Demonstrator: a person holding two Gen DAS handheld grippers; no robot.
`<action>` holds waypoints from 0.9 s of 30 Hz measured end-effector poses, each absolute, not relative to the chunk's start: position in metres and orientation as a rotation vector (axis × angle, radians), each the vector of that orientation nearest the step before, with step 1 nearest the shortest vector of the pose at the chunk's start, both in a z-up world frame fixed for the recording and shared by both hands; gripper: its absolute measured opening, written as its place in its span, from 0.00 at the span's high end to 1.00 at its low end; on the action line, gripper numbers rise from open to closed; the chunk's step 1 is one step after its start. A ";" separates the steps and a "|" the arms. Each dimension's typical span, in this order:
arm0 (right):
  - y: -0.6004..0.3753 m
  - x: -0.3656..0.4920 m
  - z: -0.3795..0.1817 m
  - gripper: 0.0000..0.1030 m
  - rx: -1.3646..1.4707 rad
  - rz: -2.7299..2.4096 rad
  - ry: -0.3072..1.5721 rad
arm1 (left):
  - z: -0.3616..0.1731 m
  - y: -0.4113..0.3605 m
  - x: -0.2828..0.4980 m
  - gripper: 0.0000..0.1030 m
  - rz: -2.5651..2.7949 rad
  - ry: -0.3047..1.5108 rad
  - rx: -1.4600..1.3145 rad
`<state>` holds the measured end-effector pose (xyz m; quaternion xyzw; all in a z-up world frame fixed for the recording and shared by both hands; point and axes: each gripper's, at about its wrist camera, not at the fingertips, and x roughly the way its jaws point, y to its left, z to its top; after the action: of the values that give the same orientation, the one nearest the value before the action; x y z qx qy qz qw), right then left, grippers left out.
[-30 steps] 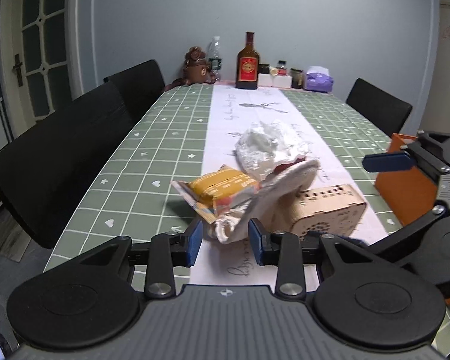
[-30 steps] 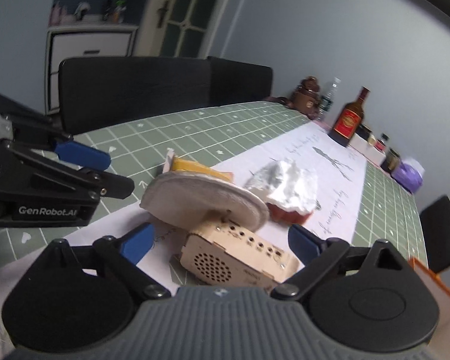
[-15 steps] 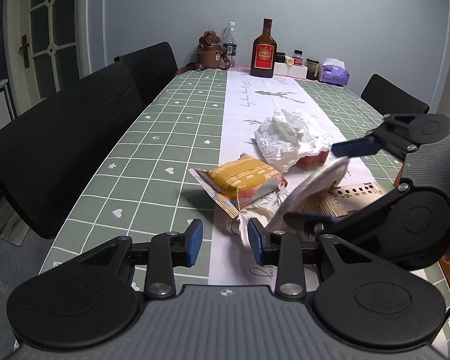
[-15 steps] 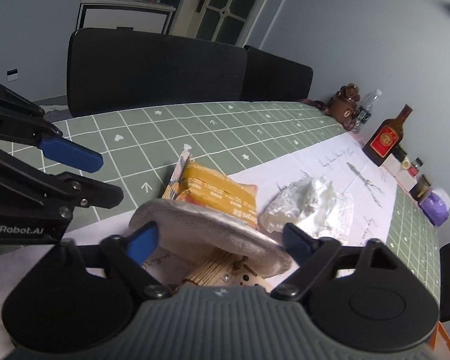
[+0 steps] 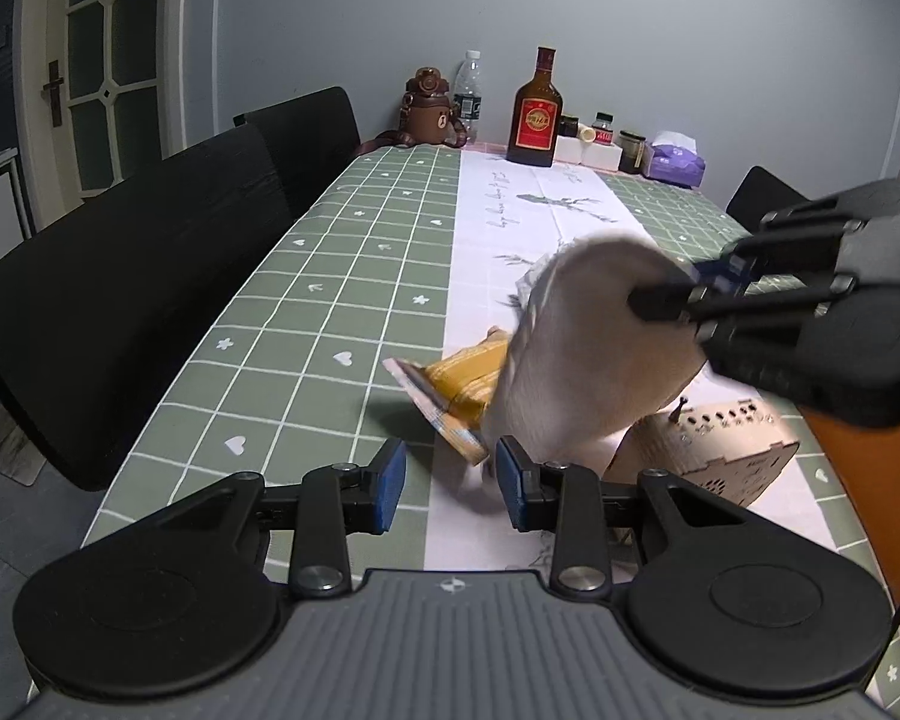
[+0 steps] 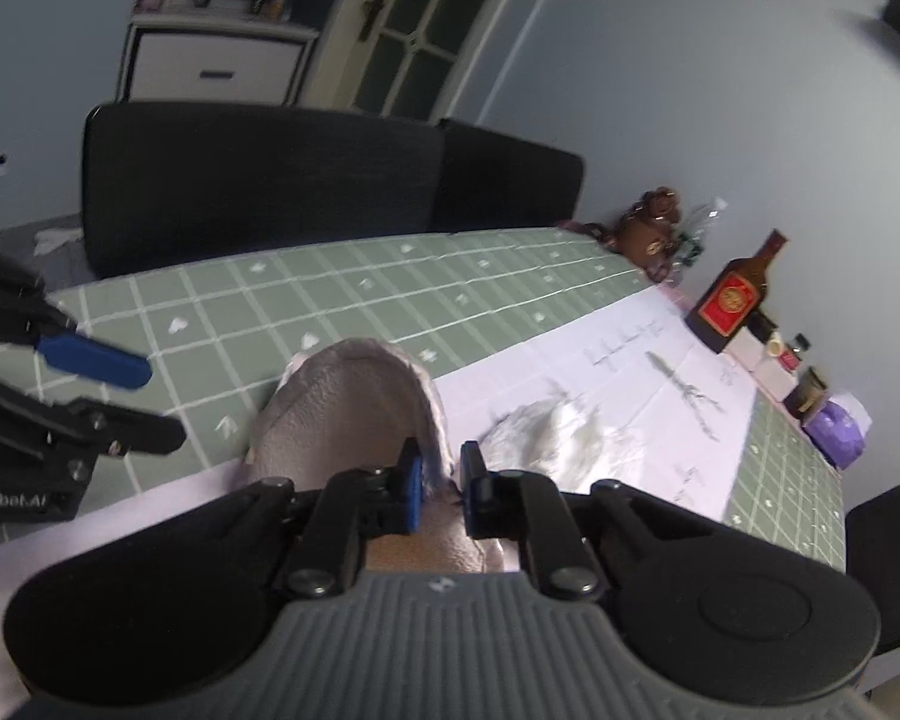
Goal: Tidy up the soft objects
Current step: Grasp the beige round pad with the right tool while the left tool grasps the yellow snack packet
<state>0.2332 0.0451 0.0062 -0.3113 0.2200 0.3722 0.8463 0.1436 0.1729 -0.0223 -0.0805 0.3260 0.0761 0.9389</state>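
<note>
My right gripper [image 6: 439, 483] is shut on the edge of a soft grey-white fleecy pad [image 6: 354, 414] and holds it lifted and tilted above the table. In the left wrist view the pad [image 5: 576, 354] hangs in front of the right gripper [image 5: 684, 306]. My left gripper [image 5: 447, 480] is open and empty just in front of the pad's lower edge. A yellow snack packet [image 5: 456, 381] lies on the table behind the pad. A crumpled white plastic bag [image 6: 558, 432] lies further along the white runner.
A perforated wooden box [image 5: 720, 450] stands at the right beside an orange box [image 5: 858, 498]. A brown bottle [image 5: 534, 114], jars, a tissue pack [image 5: 672, 159] and a bear flask [image 5: 429, 108] stand at the far end. Black chairs [image 5: 150, 276] line the left side.
My right gripper has closed on the fleecy pad and raised it off the wooden box, tilting it upright. My left gripper stays open in about the same place.
</note>
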 end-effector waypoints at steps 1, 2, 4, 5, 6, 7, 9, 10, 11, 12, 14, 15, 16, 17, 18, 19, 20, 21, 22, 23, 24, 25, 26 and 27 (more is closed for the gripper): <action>0.043 0.235 0.012 0.90 -0.639 0.765 0.458 | -0.023 0.173 0.145 0.61 0.154 0.662 -0.167; 0.041 0.237 0.016 0.90 -0.632 0.740 0.452 | -0.023 0.173 0.147 0.61 0.150 0.656 -0.170; 0.036 0.242 0.024 0.90 -0.609 0.683 0.438 | -0.026 0.171 0.153 0.61 0.138 0.635 -0.164; 0.034 0.245 0.027 0.90 -0.594 0.660 0.440 | -0.028 0.169 0.156 0.61 0.142 0.625 -0.142; 0.031 0.249 0.029 0.90 -0.574 0.637 0.449 | -0.030 0.166 0.160 0.60 0.145 0.617 -0.115; 0.029 0.252 0.029 0.90 -0.557 0.621 0.460 | -0.032 0.164 0.165 0.54 0.141 0.615 -0.093; 0.024 0.257 0.027 0.90 -0.531 0.597 0.485 | -0.037 0.158 0.173 0.41 0.133 0.606 -0.040; 0.023 0.259 0.025 0.90 -0.524 0.590 0.495 | -0.038 0.154 0.179 0.35 0.127 0.604 -0.001; 0.021 0.260 0.023 0.90 -0.517 0.586 0.505 | -0.040 0.151 0.185 0.31 0.117 0.614 0.039; 0.019 0.261 0.021 0.90 -0.508 0.584 0.516 | -0.041 0.147 0.191 0.30 0.100 0.631 0.081; 0.016 0.264 0.016 0.90 -0.492 0.581 0.537 | -0.044 0.141 0.204 0.27 0.048 0.676 0.140; 0.014 0.265 0.015 0.90 -0.480 0.581 0.547 | -0.047 0.138 0.211 0.27 0.030 0.701 0.165; 0.011 0.267 0.014 0.90 -0.463 0.580 0.555 | -0.049 0.135 0.216 0.26 0.029 0.709 0.188; 0.009 0.267 0.013 0.90 -0.449 0.580 0.561 | -0.051 0.132 0.220 0.24 0.028 0.715 0.213; 0.006 0.269 0.011 0.90 -0.432 0.578 0.569 | -0.053 0.130 0.224 0.24 0.022 0.718 0.238; 0.003 0.272 0.009 0.90 -0.415 0.578 0.580 | -0.055 0.128 0.227 0.23 0.013 0.723 0.262; 0.001 0.274 0.007 0.90 -0.399 0.578 0.590 | -0.057 0.126 0.231 0.24 0.007 0.737 0.291; -0.002 0.276 0.005 0.90 -0.384 0.576 0.599 | -0.059 0.126 0.235 0.23 0.011 0.748 0.322; -0.004 0.278 0.003 0.90 -0.368 0.573 0.609 | -0.061 0.127 0.240 0.23 0.019 0.762 0.345; -0.006 0.279 0.001 0.90 -0.358 0.571 0.617 | -0.063 0.129 0.244 0.23 0.022 0.778 0.352; -0.008 0.282 -0.002 0.90 -0.348 0.571 0.627 | -0.064 0.132 0.248 0.23 0.016 0.795 0.346; -0.009 0.283 -0.004 0.90 -0.343 0.571 0.634 | -0.065 0.136 0.252 0.23 0.004 0.808 0.335; -0.010 0.284 -0.007 0.90 -0.336 0.573 0.644 | -0.067 0.139 0.255 0.21 -0.001 0.816 0.323; -0.011 0.284 -0.009 0.90 -0.327 0.576 0.652 | -0.069 0.142 0.258 0.21 -0.002 0.835 0.318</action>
<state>0.2845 -0.0115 -0.0093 -0.1577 0.3144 0.2777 0.8940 0.2585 0.1416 -0.0692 0.1537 0.4037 -0.0007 0.9019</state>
